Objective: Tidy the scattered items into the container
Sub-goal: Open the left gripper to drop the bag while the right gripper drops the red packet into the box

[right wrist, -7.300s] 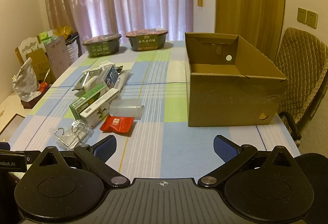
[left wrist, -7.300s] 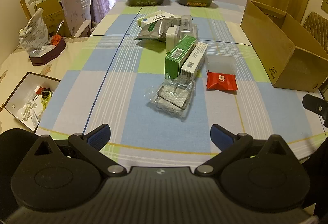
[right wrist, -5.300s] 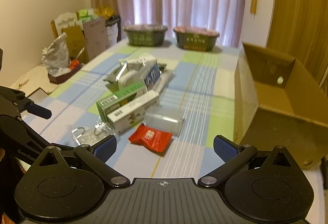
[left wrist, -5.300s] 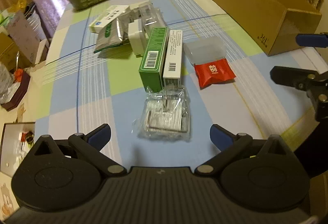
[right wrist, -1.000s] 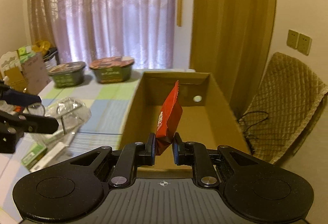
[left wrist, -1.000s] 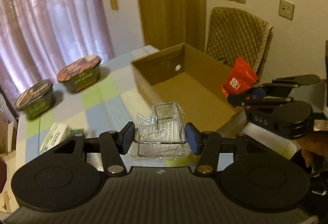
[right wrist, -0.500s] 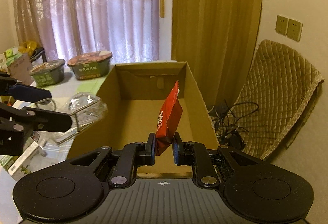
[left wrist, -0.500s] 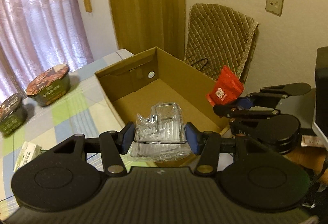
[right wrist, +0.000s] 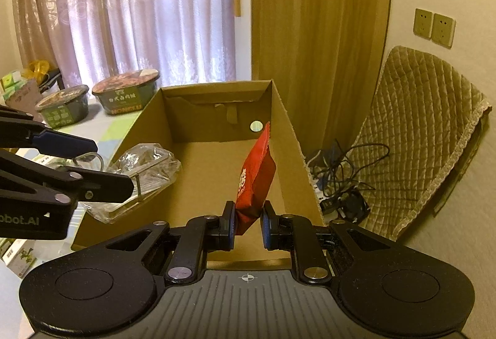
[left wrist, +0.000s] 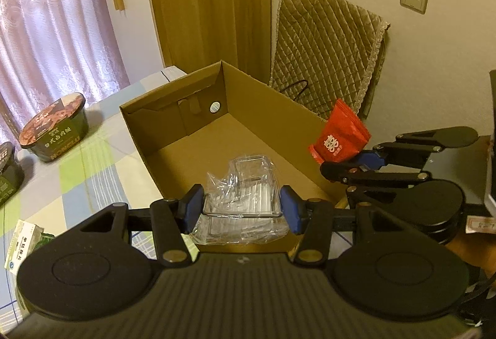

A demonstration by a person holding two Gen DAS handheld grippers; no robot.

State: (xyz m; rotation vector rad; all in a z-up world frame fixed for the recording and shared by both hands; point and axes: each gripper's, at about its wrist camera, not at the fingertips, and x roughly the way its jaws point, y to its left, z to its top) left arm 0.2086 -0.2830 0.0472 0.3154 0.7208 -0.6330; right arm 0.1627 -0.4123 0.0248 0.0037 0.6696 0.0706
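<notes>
The open cardboard box (left wrist: 173, 118) (right wrist: 201, 118) lies on the checked tablecloth, and nothing rests on its floor. My left gripper (left wrist: 241, 210) is shut on a clear plastic bag holding a wire rack (left wrist: 245, 187), held above the box's near end. From the right wrist view, that bag (right wrist: 145, 165) hangs over the box's left wall in the left gripper (right wrist: 108, 165). My right gripper (right wrist: 248, 224) is shut on a red snack packet (right wrist: 255, 171), upright above the box interior. In the left wrist view the packet (left wrist: 338, 137) and right gripper (left wrist: 347, 163) sit at the box's right wall.
Two instant-noodle bowls (left wrist: 52, 134) (right wrist: 127, 95) stand on the table beyond the box. A green-and-white carton (left wrist: 23, 243) lies at the near left. A quilted chair (left wrist: 325, 41) (right wrist: 427, 134) and floor cables (right wrist: 341, 171) are right of the box.
Both grippers have moved closer over the box with their loads still held. The box now fills more of both views, and the table has slid out to the left.
</notes>
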